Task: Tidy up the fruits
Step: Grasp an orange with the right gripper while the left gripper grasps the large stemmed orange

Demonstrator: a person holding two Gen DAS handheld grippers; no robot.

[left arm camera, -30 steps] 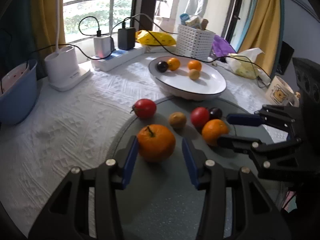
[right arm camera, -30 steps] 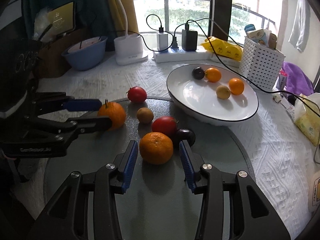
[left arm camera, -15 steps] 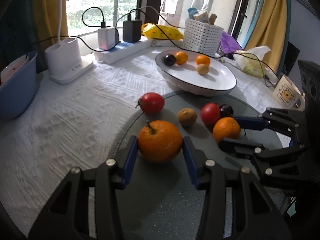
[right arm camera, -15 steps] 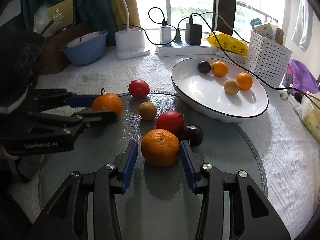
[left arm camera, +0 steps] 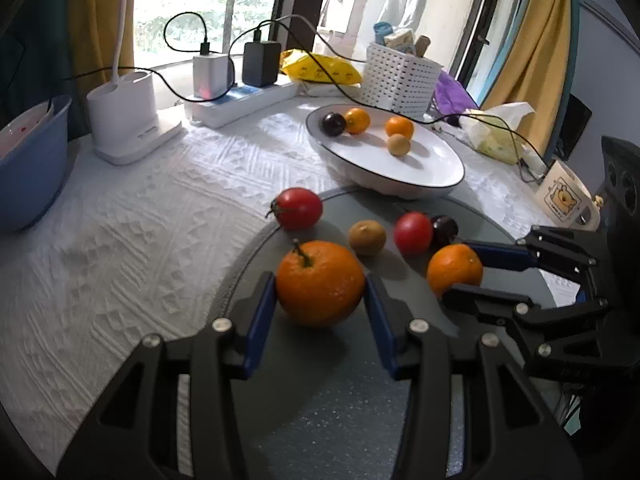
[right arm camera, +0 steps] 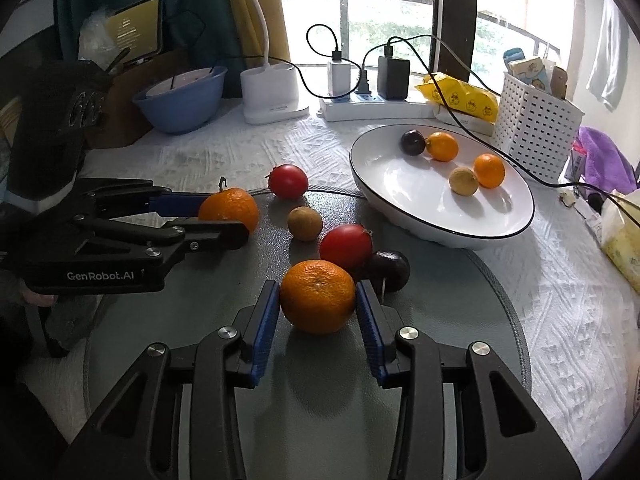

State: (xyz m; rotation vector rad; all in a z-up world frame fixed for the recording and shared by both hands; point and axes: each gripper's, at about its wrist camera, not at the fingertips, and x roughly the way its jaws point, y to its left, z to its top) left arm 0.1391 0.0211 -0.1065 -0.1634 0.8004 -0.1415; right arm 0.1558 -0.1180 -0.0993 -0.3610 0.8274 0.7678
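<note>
My left gripper [left arm camera: 320, 284] has its blue pads against both sides of a stemmed orange [left arm camera: 320, 280] on the grey round mat [left arm camera: 320, 400]. In the right wrist view this gripper [right arm camera: 224, 216] reaches in from the left around the same orange [right arm camera: 230, 208]. My right gripper [right arm camera: 317, 292] is closing, and its pads touch a stemless orange [right arm camera: 318, 296]. A red tomato [right arm camera: 346, 246] and a dark plum [right arm camera: 390, 270] sit just behind it. A brown kiwi-like fruit [right arm camera: 305, 223] and another tomato [right arm camera: 288, 181] lie farther back. The white plate [right arm camera: 400, 200] holds several small fruits.
A white basket [right arm camera: 536, 120], power strip with chargers [right arm camera: 372, 106] and trailing cables stand behind the plate. A blue bowl [right arm camera: 180, 96] and white lamp base [right arm camera: 272, 96] are at the back left. A mug [left arm camera: 564, 200] and tissues [left arm camera: 496, 136] sit on the right.
My left gripper slid forward until the stemmed orange sat fully between its pads. The right pads moved in from a small gap to the stemless orange's sides.
</note>
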